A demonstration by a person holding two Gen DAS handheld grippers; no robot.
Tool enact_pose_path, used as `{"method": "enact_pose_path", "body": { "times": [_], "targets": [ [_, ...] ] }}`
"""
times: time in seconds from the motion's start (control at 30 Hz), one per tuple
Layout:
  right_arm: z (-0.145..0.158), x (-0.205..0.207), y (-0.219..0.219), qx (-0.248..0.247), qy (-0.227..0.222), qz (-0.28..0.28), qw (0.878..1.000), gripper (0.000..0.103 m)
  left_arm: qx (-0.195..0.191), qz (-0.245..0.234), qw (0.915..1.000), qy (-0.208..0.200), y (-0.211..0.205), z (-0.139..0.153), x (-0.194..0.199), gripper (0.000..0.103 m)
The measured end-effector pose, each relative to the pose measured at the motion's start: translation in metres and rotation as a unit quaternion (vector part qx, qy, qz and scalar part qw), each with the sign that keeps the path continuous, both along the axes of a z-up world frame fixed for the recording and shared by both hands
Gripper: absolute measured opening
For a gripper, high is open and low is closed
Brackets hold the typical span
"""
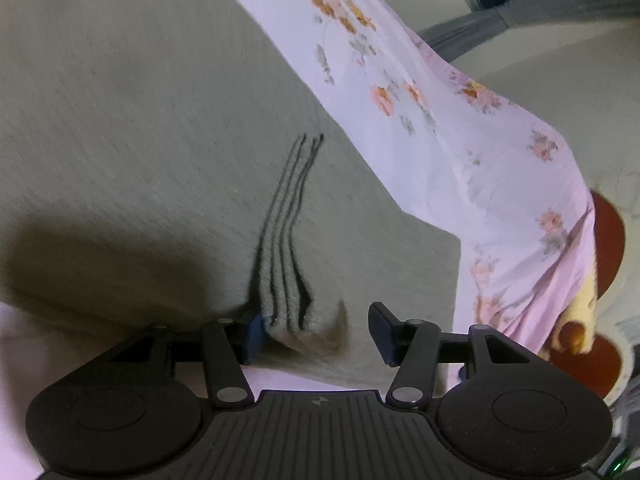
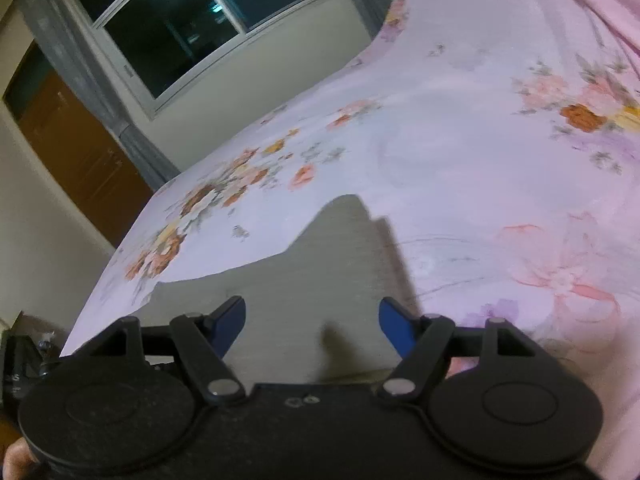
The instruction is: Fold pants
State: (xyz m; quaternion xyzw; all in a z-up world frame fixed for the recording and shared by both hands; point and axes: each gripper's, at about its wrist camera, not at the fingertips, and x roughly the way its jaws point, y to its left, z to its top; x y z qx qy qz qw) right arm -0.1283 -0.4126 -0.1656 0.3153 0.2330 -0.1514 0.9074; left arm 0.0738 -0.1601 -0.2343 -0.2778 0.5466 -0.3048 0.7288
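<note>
The pants (image 1: 160, 140) are grey-green ribbed fabric lying on a pink floral bedsheet (image 1: 460, 128). In the left wrist view a stack of folded layers (image 1: 286, 248) with dark edges runs up from between the fingers. My left gripper (image 1: 316, 332) is open, its left finger (image 1: 252, 336) touching the folded edge, its right finger apart from it. In the right wrist view the pants (image 2: 320, 280) lie under my right gripper (image 2: 312, 324), which is open and holds nothing; one corner of the fabric points up the bed.
The floral bedsheet (image 2: 480, 160) covers the bed. A dark window (image 2: 192, 28), grey curtain (image 2: 80, 60) and brown door (image 2: 80, 160) stand beyond the bed. A red-brown round object (image 1: 608, 240) lies beside the bed edge.
</note>
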Motion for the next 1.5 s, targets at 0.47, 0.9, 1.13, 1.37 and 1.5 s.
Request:
{"method": "enact_pose_path", "body": {
  "times": [0.47, 0.9, 1.13, 1.37, 1.5],
  "targets": [
    [0.003, 0.018, -0.007, -0.046, 0.026, -0.010, 0.999, 0.044, 0.008, 0.027, 0.9816, -0.189, 0.031, 0.091, 0.002, 0.018],
    [-0.025, 0.073, 0.044, -0.108, 0.130, 0.095, 0.981, 0.044, 0.129, 0.031, 0.9770, -0.166, 0.054, 0.042, 0.001, 0.028],
    [0.000, 0.115, 0.035, -0.139, 0.115, 0.097, 0.979, 0.045, 0.130, 0.036, 0.9669, -0.217, 0.046, 0.075, 0.012, 0.028],
    [-0.009, 0.140, 0.027, -0.130, 0.121, 0.096, 0.979, 0.046, 0.160, 0.094, 0.9666, -0.176, 0.090, 0.059, 0.016, 0.029],
    [-0.025, 0.144, 0.036, -0.138, 0.148, 0.113, 0.973, 0.049, 0.155, 0.076, 0.9680, -0.182, 0.079, 0.060, 0.025, 0.029]
  ]
}}
